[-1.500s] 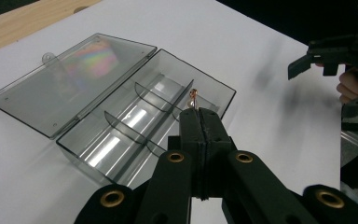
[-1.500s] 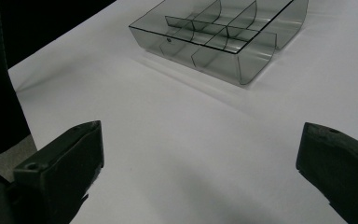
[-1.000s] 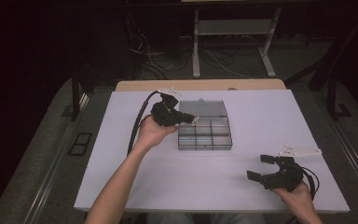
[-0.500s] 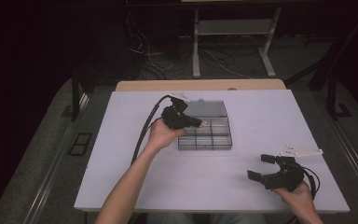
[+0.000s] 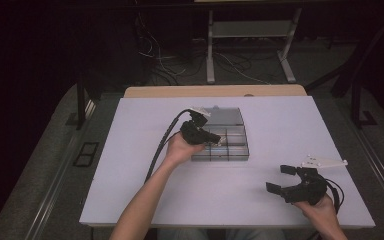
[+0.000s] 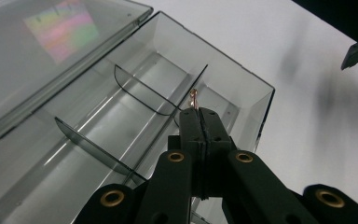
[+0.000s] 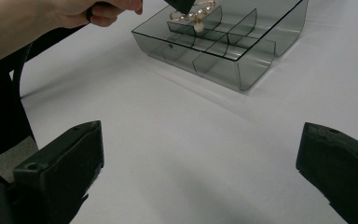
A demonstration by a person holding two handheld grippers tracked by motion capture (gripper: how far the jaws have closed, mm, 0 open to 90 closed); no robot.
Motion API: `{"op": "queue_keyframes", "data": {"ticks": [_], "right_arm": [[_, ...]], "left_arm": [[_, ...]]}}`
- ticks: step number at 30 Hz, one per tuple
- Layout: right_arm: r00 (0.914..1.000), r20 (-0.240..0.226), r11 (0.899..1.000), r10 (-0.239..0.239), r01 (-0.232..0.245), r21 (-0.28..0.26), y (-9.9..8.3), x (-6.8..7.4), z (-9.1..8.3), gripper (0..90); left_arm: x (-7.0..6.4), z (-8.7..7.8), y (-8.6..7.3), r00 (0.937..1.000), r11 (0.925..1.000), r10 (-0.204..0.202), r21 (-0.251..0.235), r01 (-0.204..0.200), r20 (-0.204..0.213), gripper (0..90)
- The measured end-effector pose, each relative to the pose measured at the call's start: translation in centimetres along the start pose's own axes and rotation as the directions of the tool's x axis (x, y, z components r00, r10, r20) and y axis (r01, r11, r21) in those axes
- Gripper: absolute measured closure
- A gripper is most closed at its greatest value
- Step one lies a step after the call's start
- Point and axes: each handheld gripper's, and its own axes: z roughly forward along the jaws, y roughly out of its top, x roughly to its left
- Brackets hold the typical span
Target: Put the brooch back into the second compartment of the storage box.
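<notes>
Over the desk's middle, toward its far edge, the left gripper (image 5: 211,141) is held above the smoke-grey divided box (image 5: 234,151), jaws pressed together on a small gold earring with pearl beads (image 7: 193,17); in the left gripper view just a gold tip (image 6: 194,97) is seen poking past the closed jaws. The earring hangs over the compartments on the box's left side, not yet seated; which cell is under it cannot be told. For a clean drop, the piece should be lowered between the dividers (image 6: 145,91) before the pinch is eased, so it isn't snagged on a wall or bounced out. The hinged lid (image 5: 223,116) lies open behind and should be left untouched. Near the desk's front right corner, the right gripper (image 5: 284,179) is parked with jaws spread wide, nothing held; it is best kept there, well apart from the box.
</notes>
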Motion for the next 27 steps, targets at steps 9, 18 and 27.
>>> {"op": "queue_keyframes", "data": {"ticks": [9,18,27], "right_arm": [[1.0000,0.000,1.000,-0.003,0.003,-0.003,0.0,0.0,-0.1,0.5],[1.0000,0.001,1.000,-0.002,0.002,0.000,0.0,0.0,0.0,0.6],[1.0000,0.003,1.000,0.000,0.000,0.002,0.0,0.0,0.1,0.5]], "left_arm": [[-0.2,0.7,-0.3,0.9998,0.9996,0.015,0.025,-0.015,-0.013,89.1],[-0.1,0.7,-0.7,1.0000,1.0000,-0.004,0.002,0.004,0.002,78.1],[-0.3,-0.8,-0.4,0.9995,0.9985,-0.031,-0.046,0.030,-0.008,55.1]]}}
